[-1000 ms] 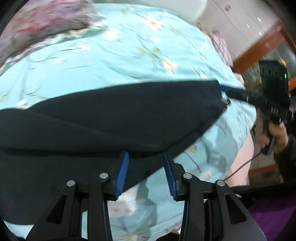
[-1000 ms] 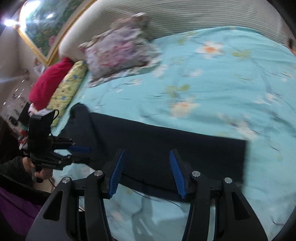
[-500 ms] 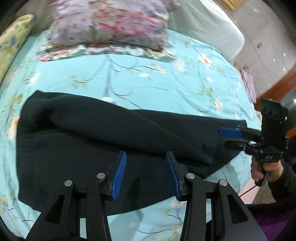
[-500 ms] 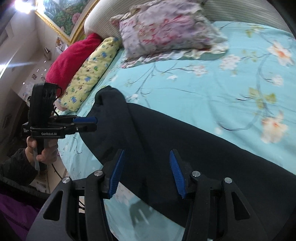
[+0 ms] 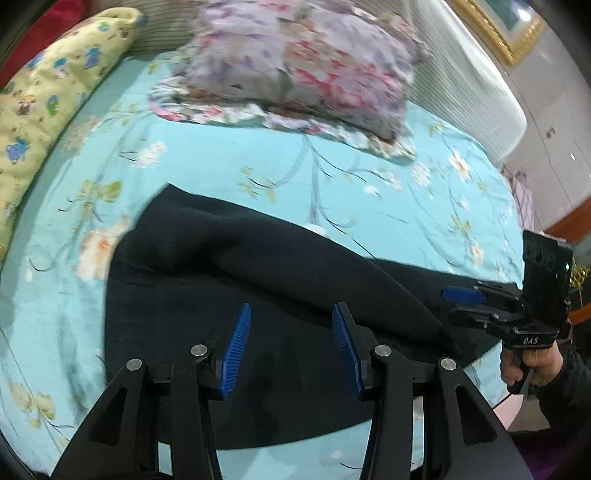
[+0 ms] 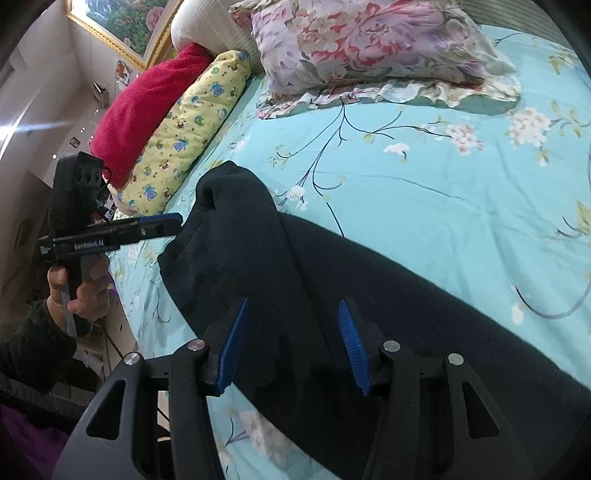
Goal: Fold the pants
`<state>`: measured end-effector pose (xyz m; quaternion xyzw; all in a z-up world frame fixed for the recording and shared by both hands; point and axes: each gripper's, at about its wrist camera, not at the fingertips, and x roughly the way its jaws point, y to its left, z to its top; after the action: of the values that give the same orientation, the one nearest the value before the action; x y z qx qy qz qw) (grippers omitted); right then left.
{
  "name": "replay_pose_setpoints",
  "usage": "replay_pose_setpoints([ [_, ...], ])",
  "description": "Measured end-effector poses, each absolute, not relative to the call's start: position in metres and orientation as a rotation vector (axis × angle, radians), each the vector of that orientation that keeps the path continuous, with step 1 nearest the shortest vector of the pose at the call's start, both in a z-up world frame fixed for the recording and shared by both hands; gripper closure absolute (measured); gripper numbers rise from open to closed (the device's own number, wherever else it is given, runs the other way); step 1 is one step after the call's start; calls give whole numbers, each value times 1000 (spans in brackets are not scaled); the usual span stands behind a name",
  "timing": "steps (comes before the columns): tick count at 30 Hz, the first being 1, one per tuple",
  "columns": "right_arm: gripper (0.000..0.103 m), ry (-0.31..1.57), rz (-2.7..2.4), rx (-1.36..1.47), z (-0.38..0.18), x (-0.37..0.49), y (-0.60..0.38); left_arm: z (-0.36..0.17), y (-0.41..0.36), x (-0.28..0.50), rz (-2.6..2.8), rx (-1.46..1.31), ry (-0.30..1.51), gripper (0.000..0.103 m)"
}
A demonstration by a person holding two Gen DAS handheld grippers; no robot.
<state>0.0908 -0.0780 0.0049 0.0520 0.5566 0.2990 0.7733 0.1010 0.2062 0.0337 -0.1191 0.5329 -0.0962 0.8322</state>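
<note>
Black pants (image 5: 229,295) lie folded lengthwise on the turquoise floral bedsheet (image 5: 258,166), running left to right. My left gripper (image 5: 290,347) is open and empty, just above the pants' near edge. My right gripper (image 6: 291,343) is open and empty over the pants (image 6: 332,295) near their middle. In the left wrist view the right gripper (image 5: 465,302) hovers at the pants' right end. In the right wrist view the left gripper (image 6: 159,225) hovers beside the bunched left end.
A floral pillow (image 5: 303,62) lies at the head of the bed, with a yellow patterned pillow (image 6: 192,125) and a red one (image 6: 147,103) at the left. The bed's front edge is close below both grippers. A framed picture (image 6: 118,22) hangs on the wall.
Both cameras have swung towards the head of the bed. The right gripper has left the pants' right end and moved towards their middle. Both grippers stay open.
</note>
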Motion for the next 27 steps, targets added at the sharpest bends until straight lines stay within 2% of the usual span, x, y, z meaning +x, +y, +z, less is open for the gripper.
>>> replay_pose_setpoints([
  [7, 51, 1226, 666, 106, -7, 108, -56, 36, 252, 131, -152, -246, 1128, 56],
  [12, 51, 1253, 677, 93, -18, 116, -42, 32, 279, 158, -153, -242, 1145, 50],
  [25, 51, 1301, 692, 108, -26, 129, -32, -31, 306, 227, -284, -293, 1343, 50],
  [27, 51, 1319, 709, 125, -29, 131, -30, -36, 305, 230, -305, -301, 1351, 52],
])
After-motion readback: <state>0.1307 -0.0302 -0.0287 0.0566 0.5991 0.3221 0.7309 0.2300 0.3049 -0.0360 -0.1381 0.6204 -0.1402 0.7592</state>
